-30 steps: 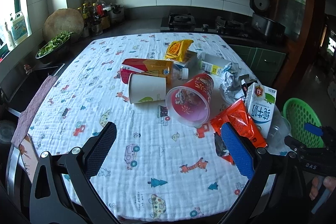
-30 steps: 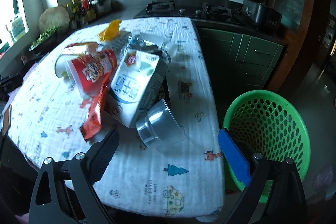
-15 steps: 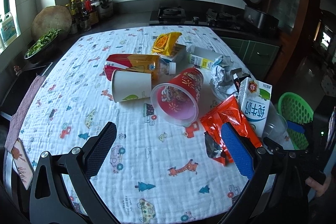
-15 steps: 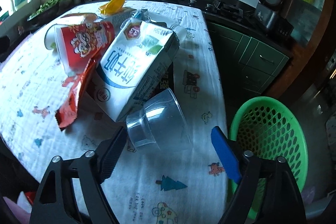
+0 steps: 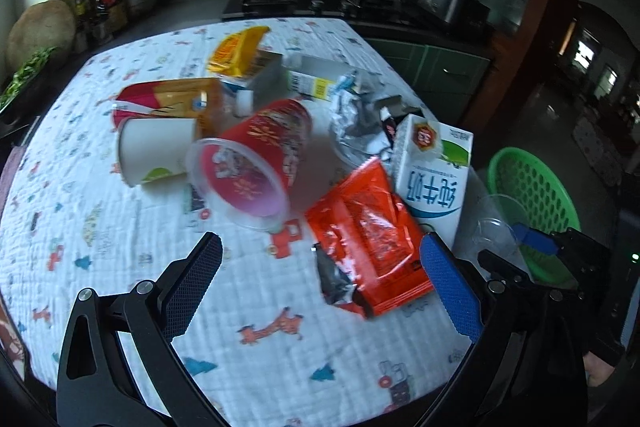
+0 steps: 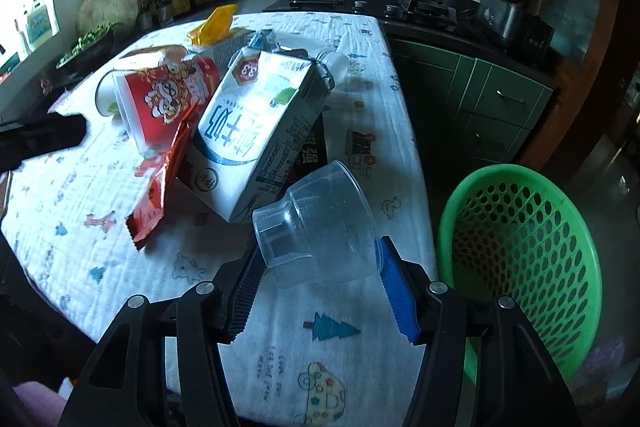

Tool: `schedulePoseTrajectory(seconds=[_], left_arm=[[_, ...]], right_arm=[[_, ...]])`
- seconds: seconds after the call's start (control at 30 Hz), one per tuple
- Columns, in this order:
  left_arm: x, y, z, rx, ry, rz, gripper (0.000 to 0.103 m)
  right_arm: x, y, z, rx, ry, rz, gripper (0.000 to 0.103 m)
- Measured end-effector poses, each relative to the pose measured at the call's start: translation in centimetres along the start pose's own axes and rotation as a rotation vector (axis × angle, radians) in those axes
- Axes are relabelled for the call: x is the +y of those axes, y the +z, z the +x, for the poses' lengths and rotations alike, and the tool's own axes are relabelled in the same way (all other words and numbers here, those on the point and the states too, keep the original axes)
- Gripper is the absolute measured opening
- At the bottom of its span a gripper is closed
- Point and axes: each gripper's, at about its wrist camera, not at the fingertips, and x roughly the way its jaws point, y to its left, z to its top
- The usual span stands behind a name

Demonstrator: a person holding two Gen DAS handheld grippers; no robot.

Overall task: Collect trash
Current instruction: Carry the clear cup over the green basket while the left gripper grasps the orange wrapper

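A clear plastic cup (image 6: 320, 227) lies on its side at the table's right edge, between the fingers of my right gripper (image 6: 320, 291), which are closed in on its sides. It also shows in the left wrist view (image 5: 494, 227). A white milk carton (image 6: 256, 131), a red snack wrapper (image 5: 368, 235) and a red noodle cup (image 5: 252, 163) lie just behind it. A green basket (image 6: 520, 259) stands on the floor to the right. My left gripper (image 5: 320, 279) is open and empty above the cloth, near the wrapper.
A white paper cup (image 5: 154, 151), an orange carton (image 5: 168, 101), a yellow packet (image 5: 236, 51) and crumpled foil (image 5: 356, 115) lie farther back on the patterned cloth (image 5: 120, 227). Green cabinets (image 6: 480, 99) and a stove counter stand behind.
My right gripper has moved forward around the clear cup and its fingers have narrowed onto it. My left gripper has drifted right, toward the red wrapper.
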Motion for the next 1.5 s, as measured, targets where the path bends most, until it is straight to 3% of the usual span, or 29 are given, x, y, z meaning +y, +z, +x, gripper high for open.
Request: schedulePoseTrajectory(seconds=[0.2, 0.33, 0.6, 0.7, 0.8, 1.13, 1.5], left_arm=[[-1.4, 0.4, 3.0, 0.080, -0.104, -0.031, 0.087], [-2.8, 0.6, 4.7, 0.124, -0.107, -0.011, 0.078], [-3.8, -0.1, 6.3, 0.209, -0.130, 0.004, 0.042], [-3.4, -0.3, 5.9, 0.206, -0.148, 0.001, 0.029], [-3.3, -0.3, 5.0, 0.188, -0.146, 0.020, 0.022], [-2.3, -0.4, 1.3, 0.136, -0.149, 0.040, 0.008], [-4.2, 0.0, -3.5, 0.055, -0.248, 0.113, 0.004]], right_arm=[[-0.5, -0.5, -1.8, -0.024, -0.017, 0.027, 0.056], [-1.2, -0.9, -2.7, -0.035, -0.031, 0.053, 0.056], [-2.5, -1.9, -3.6, -0.043, -0.056, 0.093, 0.056], [-3.0, -2.1, -3.9, -0.049, -0.060, 0.107, 0.056], [-3.4, -2.4, -4.2, -0.056, -0.062, 0.123, 0.056], [-7.3, -2.9, -5.3, -0.079, -0.122, 0.201, 0.055], [-13.2, -5.0, -3.3, -0.011, -0.204, 0.310, 0.055]])
